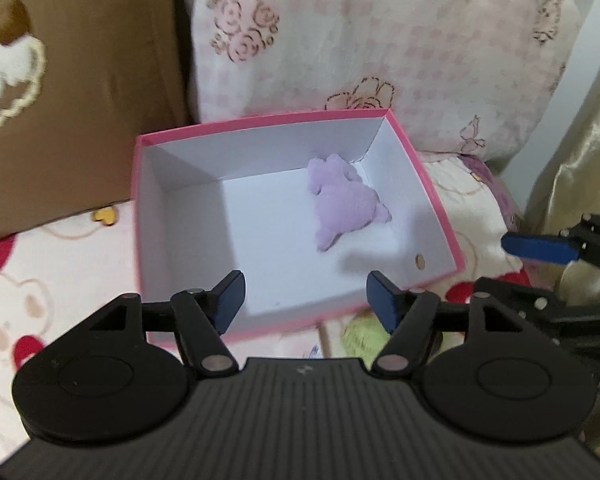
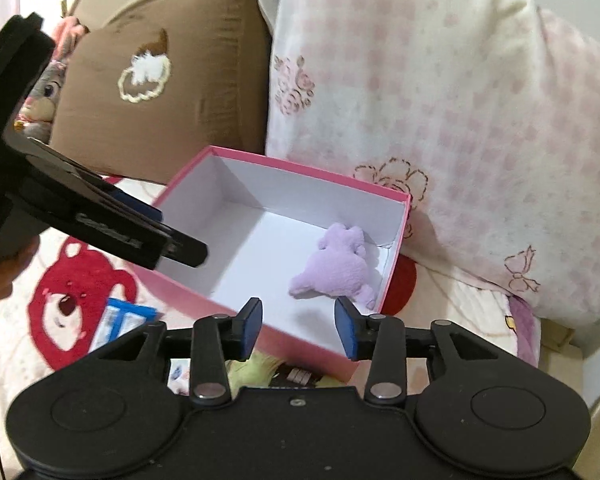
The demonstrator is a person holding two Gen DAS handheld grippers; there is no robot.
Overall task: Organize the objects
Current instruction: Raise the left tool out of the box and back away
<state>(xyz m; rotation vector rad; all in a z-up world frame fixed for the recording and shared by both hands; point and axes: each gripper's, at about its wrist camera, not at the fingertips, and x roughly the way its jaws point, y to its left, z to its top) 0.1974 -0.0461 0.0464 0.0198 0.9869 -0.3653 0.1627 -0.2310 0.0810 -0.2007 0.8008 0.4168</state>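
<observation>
OBJECT: lilac plush toy [image 1: 346, 200], soft, animal-shaped, lies flat inside pink box [image 1: 260, 128] with white interior, near its far right corner | LEFT claw [image 1: 304, 300]: jaws wide apart, empty | RIGHT claw [image 2: 298, 328]: jaws apart, empty | RIGHT VIEW ONLY: blue packet [image 2: 120, 320] on bed beside box; grey plush rabbit [image 2: 44, 96] behind brown cushion [image 2: 160, 120].

Left wrist view: set close above the near edge of the pink box [image 1: 432, 184], facing forward and down into it, pillows beyond. Right wrist view: similarly close, from the box's near right corner, angled leftward. Shared: pink box [image 2: 400, 240], purple plush toy [image 1: 344, 204] [image 2: 336, 268], brown cushion [image 1: 80, 100] [image 2: 172, 92], floral pillow [image 1: 380, 40] [image 2: 440, 120].
</observation>
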